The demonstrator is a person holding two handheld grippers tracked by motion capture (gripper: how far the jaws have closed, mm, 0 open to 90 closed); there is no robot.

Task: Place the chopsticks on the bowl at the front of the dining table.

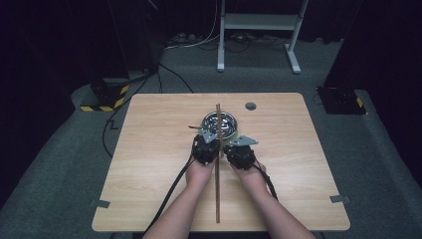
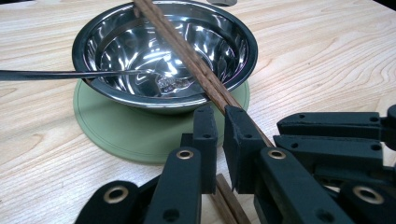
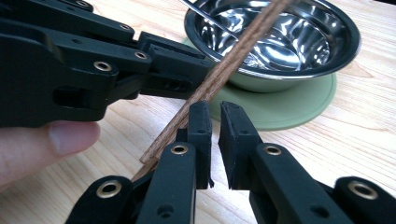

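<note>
A steel bowl (image 1: 219,124) (image 2: 163,46) (image 3: 280,37) sits on a round green mat (image 2: 130,135) (image 3: 289,107) at the table's middle. A pair of long wooden chopsticks (image 1: 217,184) (image 2: 187,51) (image 3: 224,70) lies across the bowl's rim and slopes down toward the front edge. A metal spoon (image 2: 56,74) rests in the bowl, handle out to the left. My left gripper (image 1: 209,137) (image 2: 219,140) sits just left of the chopsticks and my right gripper (image 1: 232,147) (image 3: 215,135) just right of them. Both are shut, each with a thin empty slit between its jaws.
A hand's fingertip (image 3: 51,140) shows under the left gripper's body in the right gripper view. A grey round cap (image 1: 250,106) is set in the table behind the bowl. Bare wood lies to both sides. Cables and a white stand (image 1: 259,22) are on the floor beyond.
</note>
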